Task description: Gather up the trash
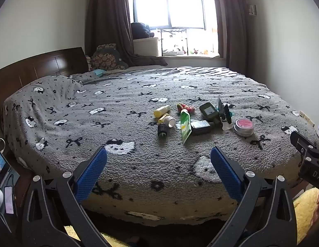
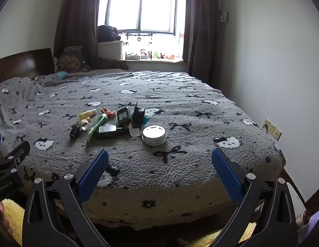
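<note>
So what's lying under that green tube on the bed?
The green tube rests on the grey blanket, its lower edge beside a dark flat bottle. Anything beneath the tube itself is covered.

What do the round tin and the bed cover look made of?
Round tin: apparently metal, a dull silvery side wall and pale lid catching window light; the left wrist view shows a pink label on top. Bed cover: soft textile, seemingly fleece, going by its nubbly grey pile.

Window (image 1: 169, 6) blown out, backlighting dim room; fisheye bends edges (corners black), focus sharp.
</note>
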{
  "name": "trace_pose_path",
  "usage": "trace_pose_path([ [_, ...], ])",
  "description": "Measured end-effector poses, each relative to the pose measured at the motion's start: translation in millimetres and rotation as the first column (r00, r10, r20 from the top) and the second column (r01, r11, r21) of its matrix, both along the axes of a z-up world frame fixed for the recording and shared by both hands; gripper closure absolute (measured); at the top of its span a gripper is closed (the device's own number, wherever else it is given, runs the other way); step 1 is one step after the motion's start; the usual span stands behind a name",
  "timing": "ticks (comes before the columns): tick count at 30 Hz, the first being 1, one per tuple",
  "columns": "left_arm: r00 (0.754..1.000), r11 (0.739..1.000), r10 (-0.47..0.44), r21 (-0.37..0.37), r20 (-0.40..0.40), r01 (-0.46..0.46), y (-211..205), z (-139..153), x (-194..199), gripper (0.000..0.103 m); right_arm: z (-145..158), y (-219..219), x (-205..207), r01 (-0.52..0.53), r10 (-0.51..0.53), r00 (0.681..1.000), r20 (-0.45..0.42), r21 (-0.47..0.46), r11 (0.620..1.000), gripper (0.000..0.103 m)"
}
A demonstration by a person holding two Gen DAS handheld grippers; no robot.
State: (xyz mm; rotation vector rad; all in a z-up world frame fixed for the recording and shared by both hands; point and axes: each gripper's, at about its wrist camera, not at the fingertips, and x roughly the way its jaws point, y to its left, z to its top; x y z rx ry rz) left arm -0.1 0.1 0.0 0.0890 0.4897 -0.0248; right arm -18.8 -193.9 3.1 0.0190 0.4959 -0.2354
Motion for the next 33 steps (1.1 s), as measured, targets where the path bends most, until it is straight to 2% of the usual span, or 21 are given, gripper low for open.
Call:
trace_pose_path([
  [33,1.000,1.000,0.003,0.000,0.004,-0.003,1.5,4.0,-0.4,0.008,-0.3,0.2,-0.4,-0.004,0.004,1.000,0.002,0.001,1.000,0.003],
])
